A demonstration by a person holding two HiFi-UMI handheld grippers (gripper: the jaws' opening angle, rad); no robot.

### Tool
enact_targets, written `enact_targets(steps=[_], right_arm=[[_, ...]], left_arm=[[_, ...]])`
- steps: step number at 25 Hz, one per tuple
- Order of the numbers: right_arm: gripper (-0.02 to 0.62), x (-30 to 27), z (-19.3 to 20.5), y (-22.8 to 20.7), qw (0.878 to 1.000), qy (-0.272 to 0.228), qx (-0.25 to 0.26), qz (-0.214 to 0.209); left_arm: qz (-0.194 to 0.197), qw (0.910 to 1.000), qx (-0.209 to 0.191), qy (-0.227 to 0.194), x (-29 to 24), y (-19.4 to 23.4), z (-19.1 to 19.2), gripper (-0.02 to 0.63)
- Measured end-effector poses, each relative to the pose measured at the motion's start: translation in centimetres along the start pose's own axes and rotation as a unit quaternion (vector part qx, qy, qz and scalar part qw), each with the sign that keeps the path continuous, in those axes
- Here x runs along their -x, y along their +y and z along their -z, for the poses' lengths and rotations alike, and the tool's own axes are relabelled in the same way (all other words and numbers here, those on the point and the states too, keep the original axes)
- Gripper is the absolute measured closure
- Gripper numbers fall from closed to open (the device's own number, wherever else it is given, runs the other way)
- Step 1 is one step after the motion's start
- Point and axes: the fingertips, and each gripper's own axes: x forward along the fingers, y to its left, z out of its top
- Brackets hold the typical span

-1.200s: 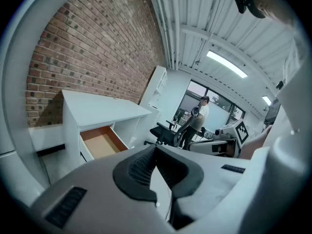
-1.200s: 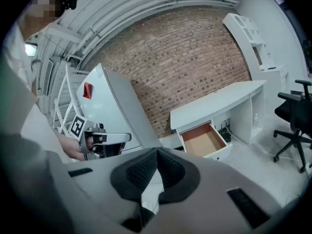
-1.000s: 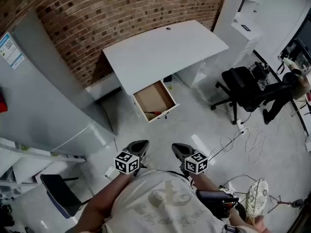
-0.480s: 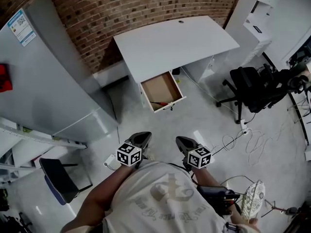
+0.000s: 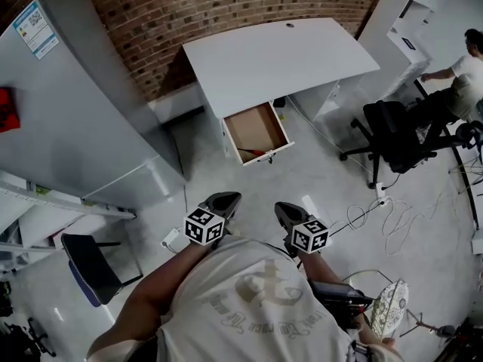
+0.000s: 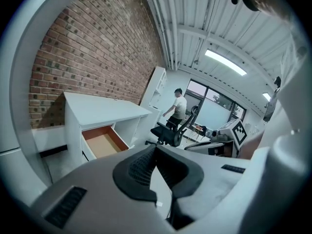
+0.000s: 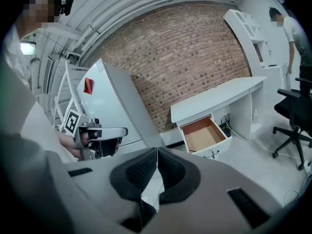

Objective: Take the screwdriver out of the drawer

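A white desk point(image 5: 279, 59) stands against the brick wall, with its wooden drawer point(image 5: 256, 130) pulled open. A small red-handled screwdriver point(image 5: 255, 154) lies inside at the drawer's front edge. Both grippers are held close to my chest, well short of the drawer. My left gripper point(image 5: 226, 197) and right gripper point(image 5: 283, 209) are shut with nothing in them. In the left gripper view the dark pads point(image 6: 141, 167) meet, and the drawer point(image 6: 103, 143) lies beyond them. The right gripper view shows its pads point(image 7: 168, 172) together, the open drawer point(image 7: 204, 133) ahead and the left gripper point(image 7: 95, 139) beside it.
A tall grey cabinet point(image 5: 75, 127) stands left of the desk. A black office chair point(image 5: 396, 138) and floor cables point(image 5: 362, 216) are at the right, where a person point(image 5: 472, 62) stands by white shelves. A small dark chair point(image 5: 87, 266) is at the lower left.
My view has shifted towards the desk, so the drawer sits more central. A person has come into view at the far right. Both grippers stay shut and held as before.
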Motion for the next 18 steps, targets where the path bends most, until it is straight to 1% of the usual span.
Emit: enact_targets(steps=[4,11,18], right_arm=[[0.572,-1.0,-0.6,-0.4,1.0,-0.002,-0.001,0.008],[0.572,-1.8,-1.5,-1.8,0.999,0.0,-0.022,0.025],[0.571,-2.9,-2.7,-3.3,0.998,-0.001,-0.022,0.063]], left_arm=[[0.006,0.9999,-0.007,0.007,-0.7,0.8,-0.4,0.584],[0.013,0.9998,-0.009,0.012,-1.6,2.2,-1.0,0.584],[0.029,0.9993,-0.012,0.021,-2.9,4.0,-1.7,0.584]])
